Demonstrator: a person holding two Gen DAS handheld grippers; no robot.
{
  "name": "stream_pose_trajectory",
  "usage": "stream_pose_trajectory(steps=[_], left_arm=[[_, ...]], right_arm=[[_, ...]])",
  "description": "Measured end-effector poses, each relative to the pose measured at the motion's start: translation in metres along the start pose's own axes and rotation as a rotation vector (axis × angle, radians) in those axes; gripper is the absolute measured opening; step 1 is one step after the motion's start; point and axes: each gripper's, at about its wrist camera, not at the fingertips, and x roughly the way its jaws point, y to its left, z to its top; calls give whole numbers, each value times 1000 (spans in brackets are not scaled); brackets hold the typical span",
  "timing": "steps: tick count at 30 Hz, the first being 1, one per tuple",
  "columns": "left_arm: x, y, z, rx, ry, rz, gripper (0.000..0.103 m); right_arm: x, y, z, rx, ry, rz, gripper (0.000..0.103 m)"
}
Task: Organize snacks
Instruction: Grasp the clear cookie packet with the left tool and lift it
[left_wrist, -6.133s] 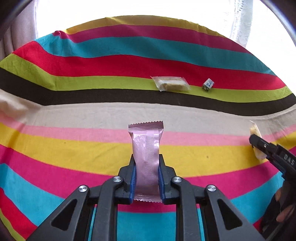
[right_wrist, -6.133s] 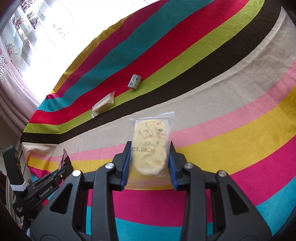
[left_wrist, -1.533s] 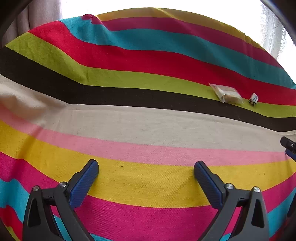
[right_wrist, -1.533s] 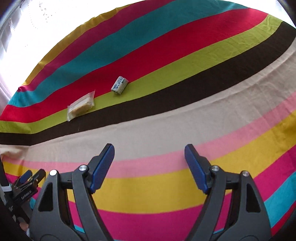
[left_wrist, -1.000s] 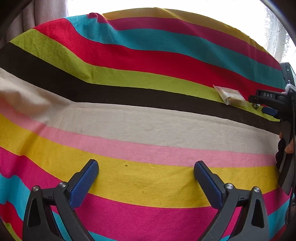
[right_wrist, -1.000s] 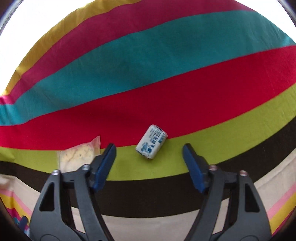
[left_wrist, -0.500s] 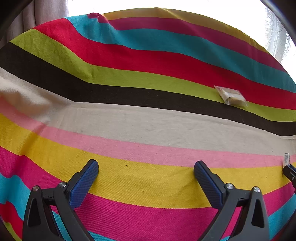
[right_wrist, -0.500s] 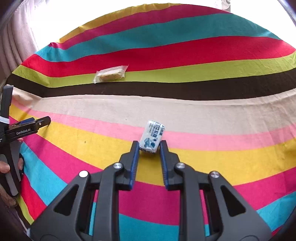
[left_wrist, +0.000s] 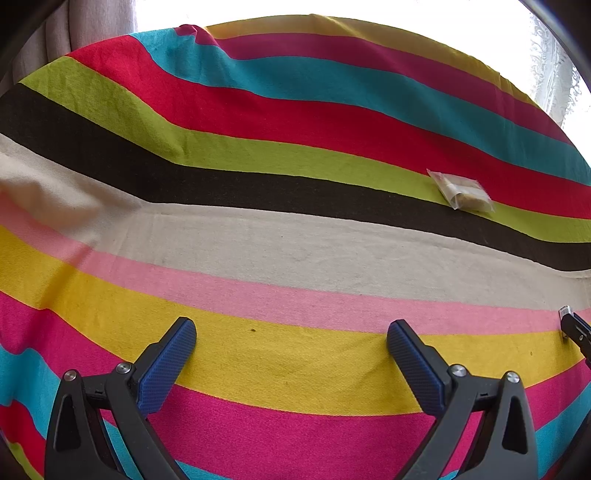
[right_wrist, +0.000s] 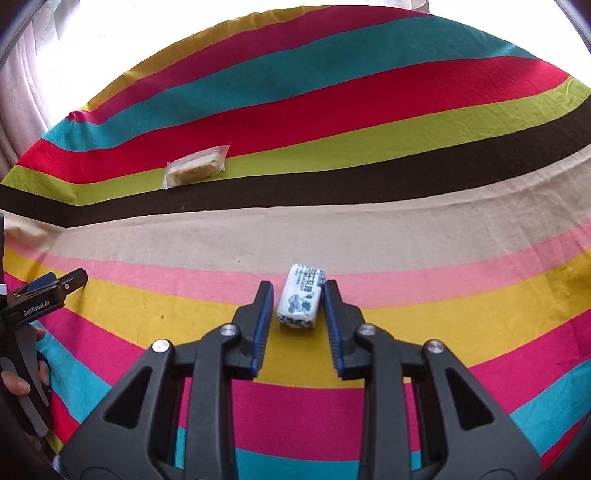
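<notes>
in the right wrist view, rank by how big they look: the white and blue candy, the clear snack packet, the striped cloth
1. striped cloth, fills most of the view
2. clear snack packet and white and blue candy: look about alike; the candy lies much nearer the camera, so no ranking between them.

Two downward wrist views, shared cloth (left_wrist: 295, 243)

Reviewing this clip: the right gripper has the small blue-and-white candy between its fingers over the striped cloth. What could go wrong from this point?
1. The right gripper is opening with the blue-and-white candy between its jaws; there is a gap on one side, so the small rounded pack may roll or land off target.
2. The clear-wrapped snack sits far off on the green stripe, unsorted; it could be left behind.
3. The left gripper is open and empty, idle.
</notes>
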Motion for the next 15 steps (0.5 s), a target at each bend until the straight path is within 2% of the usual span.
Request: stream_pose_trajectory(steps=[1, 2, 4, 6, 8, 11, 15], left_arm=[[0, 0, 0, 0, 0, 1, 103], [0, -1, 0, -2, 0, 3, 103], [-1, -1, 0, -8, 2, 8, 103], [1, -4, 5, -22, 40, 25, 103], [5, -17, 14, -11, 77, -7, 103], [19, -60, 34, 124, 80, -105, 103], [42, -129, 63, 326, 95, -209, 103]], right_arm=[[-1, 2, 0, -17, 2, -21, 31], [-2, 3, -2, -34, 7, -39, 24], [-6, 1, -5, -69, 22, -36, 24], [-11, -6, -10, -103, 25, -39, 23], [-16, -15, -16, -110, 10, -15, 23], [-19, -26, -17, -59, 6, 28, 24], [-18, -16, -16, -89, 9, -6, 24]])
